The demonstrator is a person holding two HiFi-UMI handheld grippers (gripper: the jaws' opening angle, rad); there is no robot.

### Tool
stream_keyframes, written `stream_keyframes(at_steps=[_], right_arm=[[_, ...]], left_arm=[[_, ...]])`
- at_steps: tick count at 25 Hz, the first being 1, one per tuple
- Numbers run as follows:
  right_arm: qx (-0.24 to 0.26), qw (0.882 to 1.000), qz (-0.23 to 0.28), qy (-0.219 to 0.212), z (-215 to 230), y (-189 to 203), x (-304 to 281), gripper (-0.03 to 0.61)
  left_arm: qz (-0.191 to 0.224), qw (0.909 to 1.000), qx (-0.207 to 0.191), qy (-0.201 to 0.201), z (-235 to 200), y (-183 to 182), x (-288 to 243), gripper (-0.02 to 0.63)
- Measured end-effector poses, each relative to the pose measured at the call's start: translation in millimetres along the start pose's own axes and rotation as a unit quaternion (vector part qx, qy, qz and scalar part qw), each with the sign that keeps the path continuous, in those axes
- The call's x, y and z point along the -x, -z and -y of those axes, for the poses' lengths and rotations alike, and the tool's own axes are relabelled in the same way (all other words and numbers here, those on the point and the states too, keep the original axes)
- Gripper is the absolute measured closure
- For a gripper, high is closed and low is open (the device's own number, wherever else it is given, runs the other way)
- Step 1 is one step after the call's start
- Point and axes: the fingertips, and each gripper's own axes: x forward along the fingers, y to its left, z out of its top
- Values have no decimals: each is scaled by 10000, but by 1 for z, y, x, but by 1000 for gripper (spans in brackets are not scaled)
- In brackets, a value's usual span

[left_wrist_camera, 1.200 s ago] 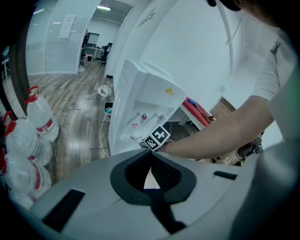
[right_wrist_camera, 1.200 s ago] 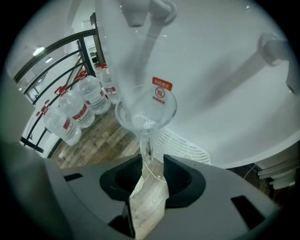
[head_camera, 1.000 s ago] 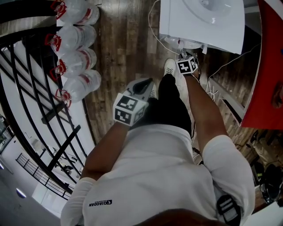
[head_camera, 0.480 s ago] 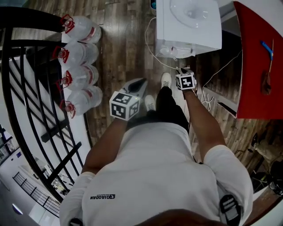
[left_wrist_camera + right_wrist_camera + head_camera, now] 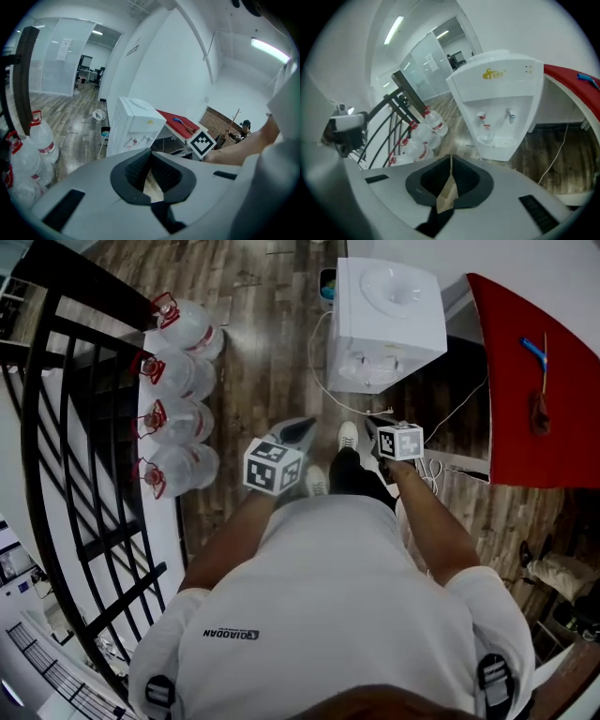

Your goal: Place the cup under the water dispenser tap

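The white water dispenser (image 5: 384, 320) stands on the wooden floor ahead of me. In the right gripper view a clear cup (image 5: 488, 134) sits on the dispenser's (image 5: 499, 101) drip tray, under the red tap (image 5: 482, 116). My right gripper (image 5: 450, 161) is well back from it, shut with nothing between its pads. In the head view it is held in front of my body (image 5: 380, 425). My left gripper (image 5: 298, 430) hangs beside it, also shut and empty (image 5: 150, 154). The dispenser (image 5: 133, 124) shows far off in the left gripper view.
Several large water bottles (image 5: 183, 399) line the floor at the left beside a black railing (image 5: 75, 427). A red table (image 5: 525, 381) with small tools stands at the right. A white cable (image 5: 314, 362) trails beside the dispenser.
The right gripper has drawn back from the dispenser's front. The person has stepped away, so the dispenser now lies farther off. Both grippers hang lower, near the body.
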Motion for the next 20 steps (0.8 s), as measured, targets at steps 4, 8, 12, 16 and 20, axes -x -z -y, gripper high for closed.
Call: stream_keyframes(at_steps=[4,8,12,16,20], right_arm=[[5,9970,463,-616,-55,-20,51,555],[12,9886,1180,-939,-102,-41,102,557],[458,9816,1565,-989,-133,-59,140,555],[446,9684,2156,-1175,-150,-77,176,555],[584,9628,2383,-1130,-152,-80,199,557]], left_arm=[[275,9995,-31,154,13,-11,28,617],[355,9991,26,243,21,-2,60,617],[392,9988,11,309,27,1,73,617],[516,9977,-205,395,39,-13,70,617],[801,9948,-390,492,58,-38,68,617]])
